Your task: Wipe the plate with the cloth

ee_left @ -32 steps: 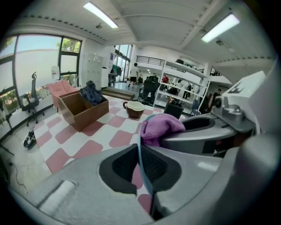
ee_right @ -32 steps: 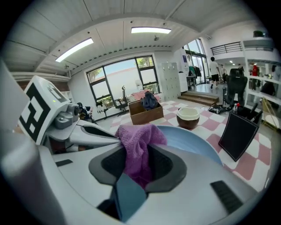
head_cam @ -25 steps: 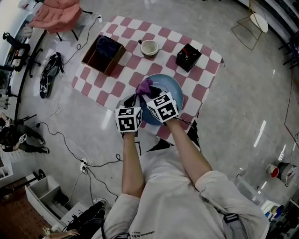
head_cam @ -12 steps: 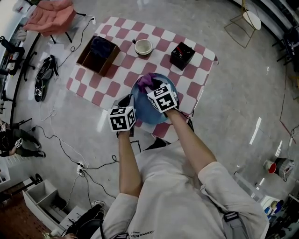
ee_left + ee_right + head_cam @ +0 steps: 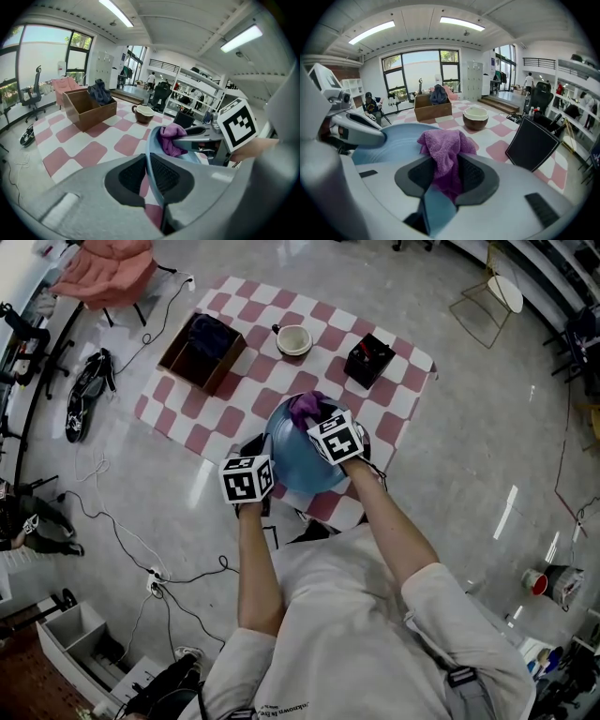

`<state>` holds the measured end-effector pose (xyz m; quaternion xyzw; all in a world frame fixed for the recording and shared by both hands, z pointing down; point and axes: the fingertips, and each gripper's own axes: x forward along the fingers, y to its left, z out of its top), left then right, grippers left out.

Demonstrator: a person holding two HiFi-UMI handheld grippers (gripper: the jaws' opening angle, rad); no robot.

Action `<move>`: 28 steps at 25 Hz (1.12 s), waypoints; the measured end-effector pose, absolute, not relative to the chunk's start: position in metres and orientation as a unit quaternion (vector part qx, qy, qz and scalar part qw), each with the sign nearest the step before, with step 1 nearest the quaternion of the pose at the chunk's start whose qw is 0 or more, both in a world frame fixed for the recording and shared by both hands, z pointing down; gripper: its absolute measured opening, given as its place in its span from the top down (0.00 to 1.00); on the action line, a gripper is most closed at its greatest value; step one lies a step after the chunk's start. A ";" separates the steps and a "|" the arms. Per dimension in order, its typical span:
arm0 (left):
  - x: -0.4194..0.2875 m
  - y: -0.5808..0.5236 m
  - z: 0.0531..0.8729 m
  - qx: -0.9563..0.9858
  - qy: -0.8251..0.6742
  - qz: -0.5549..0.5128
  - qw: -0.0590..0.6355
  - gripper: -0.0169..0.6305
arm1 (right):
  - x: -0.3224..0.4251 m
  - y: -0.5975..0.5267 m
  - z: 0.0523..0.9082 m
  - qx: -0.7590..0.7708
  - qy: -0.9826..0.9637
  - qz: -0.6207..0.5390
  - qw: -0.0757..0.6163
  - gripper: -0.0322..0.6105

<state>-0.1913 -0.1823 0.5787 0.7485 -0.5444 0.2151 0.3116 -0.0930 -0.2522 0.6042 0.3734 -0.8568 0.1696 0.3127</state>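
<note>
Checkered mat point(image 5: 169, 404); dark cloth point(image 5: 214, 334) inside wooden box point(image 5: 202, 373)

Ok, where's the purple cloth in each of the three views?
Head view: purple cloth at centre, on the blue plate's far edge.
Left gripper view: cloth right of centre, against the plate.
Right gripper view: cloth dead centre, between the jaws.
Shared landmark: the brown-and-white bowl on the checked mat.

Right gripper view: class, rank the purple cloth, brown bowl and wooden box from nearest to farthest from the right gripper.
1. Purple cloth, clamped in the right gripper.
2. Brown bowl, ahead, slightly right.
3. Wooden box, farther back, left of centre.
</note>
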 end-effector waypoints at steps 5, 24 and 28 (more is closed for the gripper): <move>-0.193 -0.184 0.582 0.749 -0.541 0.204 0.324 0.93 | -0.068 -0.249 0.616 0.372 -0.843 0.168 0.351 0.73; -0.199 -0.190 0.597 0.742 -0.537 0.203 0.346 0.93 | -0.028 -0.210 0.650 0.321 -0.822 0.226 0.413 0.74; -0.201 -0.188 0.601 0.740 -0.536 0.200 0.353 0.93 | -0.025 -0.196 0.651 0.303 -0.823 0.226 0.424 0.74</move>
